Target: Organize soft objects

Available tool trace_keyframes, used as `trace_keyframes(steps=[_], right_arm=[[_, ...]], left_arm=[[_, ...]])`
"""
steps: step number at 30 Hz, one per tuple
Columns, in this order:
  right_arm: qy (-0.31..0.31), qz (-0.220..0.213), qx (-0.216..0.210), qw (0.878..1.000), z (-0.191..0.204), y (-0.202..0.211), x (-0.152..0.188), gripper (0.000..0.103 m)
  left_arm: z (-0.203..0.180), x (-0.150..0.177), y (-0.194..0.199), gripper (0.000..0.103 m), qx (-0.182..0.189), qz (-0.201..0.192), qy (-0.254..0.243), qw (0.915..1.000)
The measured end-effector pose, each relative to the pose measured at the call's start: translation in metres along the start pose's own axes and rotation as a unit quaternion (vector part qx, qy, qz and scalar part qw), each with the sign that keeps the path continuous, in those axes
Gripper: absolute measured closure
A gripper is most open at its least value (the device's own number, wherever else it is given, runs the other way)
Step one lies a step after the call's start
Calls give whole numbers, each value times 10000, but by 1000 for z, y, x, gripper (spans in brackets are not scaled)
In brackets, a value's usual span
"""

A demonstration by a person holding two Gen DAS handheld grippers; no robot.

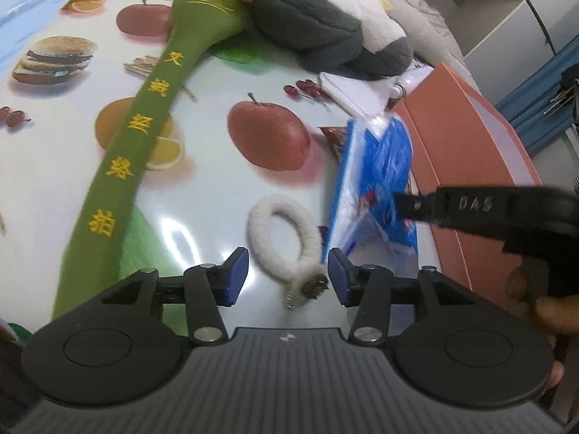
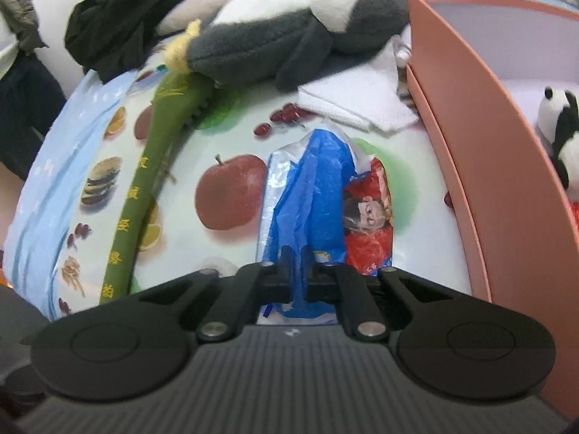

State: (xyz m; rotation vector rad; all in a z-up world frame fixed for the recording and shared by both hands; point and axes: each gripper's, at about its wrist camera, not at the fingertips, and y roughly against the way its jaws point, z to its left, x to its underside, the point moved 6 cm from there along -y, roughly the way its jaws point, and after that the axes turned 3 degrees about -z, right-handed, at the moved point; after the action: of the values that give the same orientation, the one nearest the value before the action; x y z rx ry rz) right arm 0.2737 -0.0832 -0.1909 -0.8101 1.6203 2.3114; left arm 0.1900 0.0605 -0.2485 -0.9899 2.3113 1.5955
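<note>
On the fruit-print tabletop [image 1: 202, 195], from left to right, lie a green embroidered plush stick [image 1: 123, 152], a white fuzzy ring [image 1: 282, 238] and a blue plastic bag [image 2: 307, 195]. At the far right, the orange box [image 2: 470, 152] holds a panda plush [image 2: 559, 137]. Angled downward, the left tool [image 1: 287, 276] gapes around the ring's end, pads clear; the right tool [image 2: 297, 275] pinches the bag.

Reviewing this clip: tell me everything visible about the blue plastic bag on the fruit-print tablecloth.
The blue plastic bag is thin, crinkled film, blue with clear or silvery edges and a red printed patch with a cartoon figure. It lies bunched on the tablecloth, beside the orange box and below folded white cloths. The right tool is shut on a pinched fold at its near end. The white fluffy ring lies alongside.
</note>
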Motion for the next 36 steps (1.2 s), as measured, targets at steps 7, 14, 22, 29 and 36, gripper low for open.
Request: trace_keyframes(steps=[7,14,22,29,36], right_arm=[[141,-209,90,9996,-4,26,-10,96],[12,-180,5,9998,-13,39,-6,96],[-20,-29,61,10000,-17,40,5,90],[-66,-52,168,9998,-15,27,9,49],[-296,-68,134,9994,-9,21,7,49]], left_arm=[[-14,7,-14,49,-354,-22,-342,9988],[-24,9,-19,62,-660,-106,-805,9945],[-22,9,-18,87,-677,-152,-816,9942],[-20,8,-14,89,-602,-189,-744,9952],[-17,6,-10,97,-617,-233,-683,9955]])
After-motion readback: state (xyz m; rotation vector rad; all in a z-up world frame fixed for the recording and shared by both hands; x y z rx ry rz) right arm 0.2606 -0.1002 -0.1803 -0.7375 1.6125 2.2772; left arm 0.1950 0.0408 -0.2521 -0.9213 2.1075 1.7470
